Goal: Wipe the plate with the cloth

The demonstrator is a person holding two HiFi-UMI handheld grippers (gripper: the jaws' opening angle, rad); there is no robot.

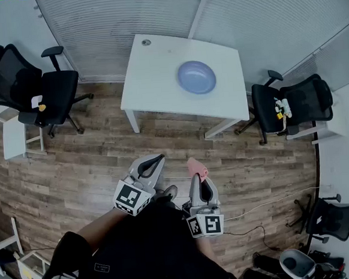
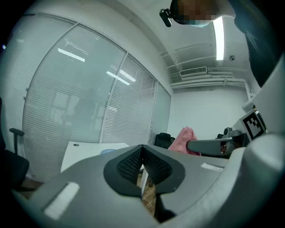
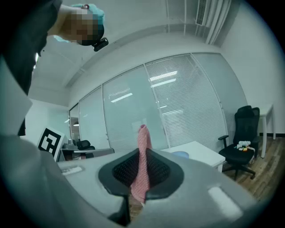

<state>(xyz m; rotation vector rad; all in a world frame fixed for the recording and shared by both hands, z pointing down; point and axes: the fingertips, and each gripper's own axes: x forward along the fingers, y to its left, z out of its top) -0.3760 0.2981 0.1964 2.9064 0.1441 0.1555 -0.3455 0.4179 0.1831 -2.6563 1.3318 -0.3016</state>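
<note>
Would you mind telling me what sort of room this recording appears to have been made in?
Most likely an office or small meeting room. Black swivel chairs stand on a wood-look floor, a plain white table sits near the wall, and the walls are glass partitions with slatted blinds.

Pink cloth (image 1: pixel 197 167), pale blue plate (image 1: pixel 196 77), white table (image 1: pixel 157 77), brown wood-grain floor (image 1: pixel 92 166)

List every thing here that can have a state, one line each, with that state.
left gripper, shut, nothing between its jaws.
right gripper, shut on the cloth.
cloth, pink, pinched between the right gripper's jaws, its end sticking up, far from the plate.
plate, blue, right way up on the white table, nothing on it, not yet touched.
</note>
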